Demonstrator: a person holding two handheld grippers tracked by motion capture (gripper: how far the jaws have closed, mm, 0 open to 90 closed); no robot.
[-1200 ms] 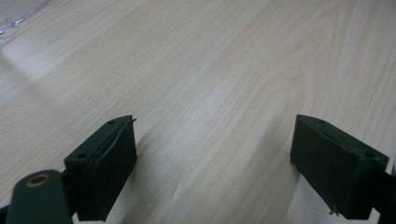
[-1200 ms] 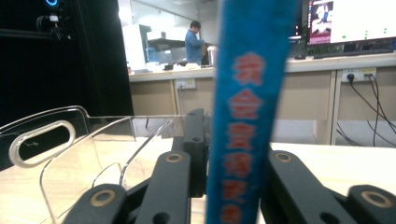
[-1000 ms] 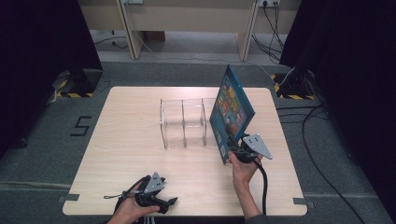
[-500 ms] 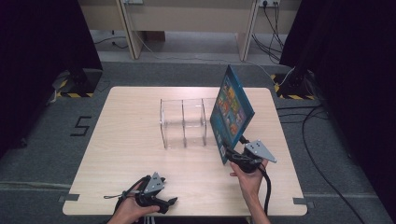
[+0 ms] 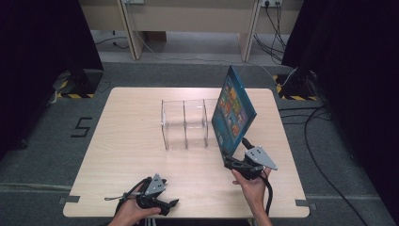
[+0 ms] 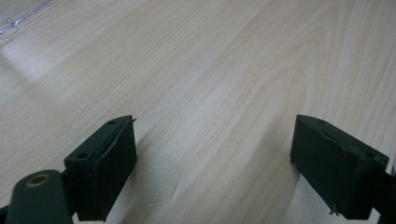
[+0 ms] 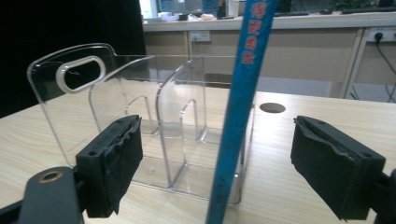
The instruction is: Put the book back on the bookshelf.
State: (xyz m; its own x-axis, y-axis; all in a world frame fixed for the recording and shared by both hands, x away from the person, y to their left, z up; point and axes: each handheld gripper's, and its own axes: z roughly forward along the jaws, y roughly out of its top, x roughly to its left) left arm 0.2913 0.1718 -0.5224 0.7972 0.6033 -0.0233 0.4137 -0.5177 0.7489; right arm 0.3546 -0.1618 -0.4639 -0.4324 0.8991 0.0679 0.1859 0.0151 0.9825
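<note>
The right gripper (image 5: 234,162) has just been opening and released the blue book (image 5: 233,112), which leans on the clear rack (image 5: 184,123) at its right end, so it stands alone; the left gripper (image 5: 165,205) waits open, near the table edge.

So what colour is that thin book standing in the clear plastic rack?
Blue, its cover carrying bright multicoloured picture panels; the high view shows it best.

High cam overhead; gripper cams low, sharing table (image 5: 141,132).

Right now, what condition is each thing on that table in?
Book: upright, tilted, at the rack's right end.
Clear rack: upright, two left slots empty.
Right hand-held gripper: open, jaws just opened, book spine between them.
Left hand-held gripper: open, empty.
</note>
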